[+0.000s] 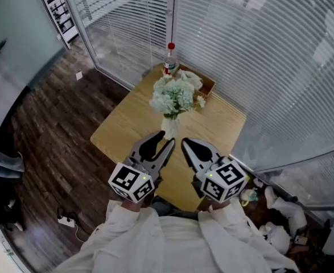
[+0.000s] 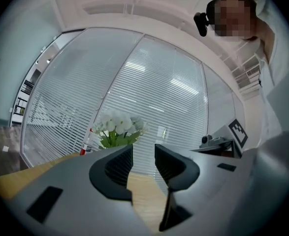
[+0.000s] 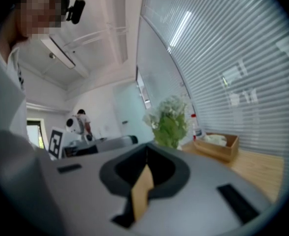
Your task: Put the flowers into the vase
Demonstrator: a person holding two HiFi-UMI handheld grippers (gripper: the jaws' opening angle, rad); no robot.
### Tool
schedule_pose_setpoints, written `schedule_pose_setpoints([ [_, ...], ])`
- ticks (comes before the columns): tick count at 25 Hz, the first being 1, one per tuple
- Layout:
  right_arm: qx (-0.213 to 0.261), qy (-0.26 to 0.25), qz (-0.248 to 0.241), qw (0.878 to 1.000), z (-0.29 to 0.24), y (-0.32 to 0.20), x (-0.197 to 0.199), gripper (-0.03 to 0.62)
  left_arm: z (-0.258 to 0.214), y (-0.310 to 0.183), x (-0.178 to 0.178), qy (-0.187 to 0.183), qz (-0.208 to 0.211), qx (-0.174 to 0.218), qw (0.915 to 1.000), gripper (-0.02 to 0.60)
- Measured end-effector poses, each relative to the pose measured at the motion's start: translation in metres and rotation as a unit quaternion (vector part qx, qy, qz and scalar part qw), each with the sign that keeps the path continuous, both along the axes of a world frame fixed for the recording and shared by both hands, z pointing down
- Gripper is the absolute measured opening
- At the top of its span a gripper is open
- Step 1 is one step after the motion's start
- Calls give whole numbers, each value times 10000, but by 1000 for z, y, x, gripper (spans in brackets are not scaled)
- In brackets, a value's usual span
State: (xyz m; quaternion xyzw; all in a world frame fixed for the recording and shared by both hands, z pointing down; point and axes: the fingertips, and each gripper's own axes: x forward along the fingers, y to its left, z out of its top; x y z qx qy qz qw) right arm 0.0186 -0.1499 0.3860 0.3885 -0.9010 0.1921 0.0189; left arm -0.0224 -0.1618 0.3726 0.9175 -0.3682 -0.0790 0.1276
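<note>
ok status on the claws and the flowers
Left claw open, empty. Right claw shut, empty. Flowers standing in the vase. Nothing in the way; bottle and wooden box sit behind.

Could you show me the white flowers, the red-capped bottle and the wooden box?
White flower bunch [image 1: 174, 95]: head view, centre of the blooms.
Clear red-capped bottle [image 1: 169, 61]: head view, its body.
Shallow wooden box [image 3: 213, 151]: right gripper view, its front wall.

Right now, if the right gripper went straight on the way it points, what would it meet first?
Probably the vase holding the flowers, just ahead of the right gripper; depth is unclear.
</note>
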Motion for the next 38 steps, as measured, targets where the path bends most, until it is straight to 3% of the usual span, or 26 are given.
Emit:
schedule_pose_setpoints([
  [4,87,132,62,9999,-2,4,7,14,-1,8,7,-210,5,-70,9998,142],
  [7,56,87,111,9999,-4,7,12,14,1,12,10,-510,-67,-93,9986,79],
  [14,13,69,155,9999,-1,12,17,14,0,19,20,-526,68,-11,9986,11],
  [21,123,42,39,9999,-2,23,13,14,7,27,18,-641,-85,-229,9976,9],
  [29,-56,3,93,9999,8,31,5,12,18,37,13,-493,-8,-728,9961,9],
  [34,-167,53,81,9998,15,34,3,12,24,43,13,-767,31,-696,9946,9],
  [38,-179,103,32,9998,15,37,-1,12,27,46,12,-776,95,-777,9939,9],
])
